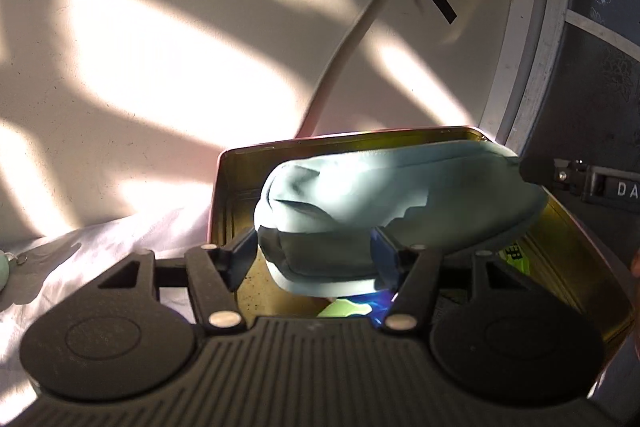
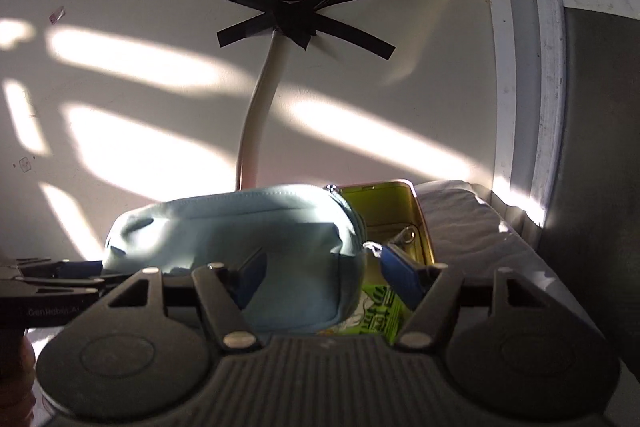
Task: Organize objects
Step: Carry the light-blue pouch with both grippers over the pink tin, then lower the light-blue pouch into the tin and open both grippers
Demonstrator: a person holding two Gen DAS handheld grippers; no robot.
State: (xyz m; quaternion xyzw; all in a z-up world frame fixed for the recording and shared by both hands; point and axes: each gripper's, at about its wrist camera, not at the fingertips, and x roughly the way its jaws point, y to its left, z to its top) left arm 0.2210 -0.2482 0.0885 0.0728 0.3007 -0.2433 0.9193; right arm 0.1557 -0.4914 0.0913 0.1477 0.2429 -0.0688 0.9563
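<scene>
— So, what are the tongs doing?
— Both sets, left gripper [image 1: 316, 259] and right gripper [image 2: 326, 269], are partly open around the blue pouch [image 1: 384, 195]. I can't tell if they squeeze it.
— Where's the pouch?
— Right ahead, over the gold tin [image 1: 568, 247]. Behind is a taped cable [image 2: 256, 115].

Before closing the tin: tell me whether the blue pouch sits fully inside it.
Not fully. The pouch lies tilted in the tin, its far end riding over the rim at the back corner.
</scene>
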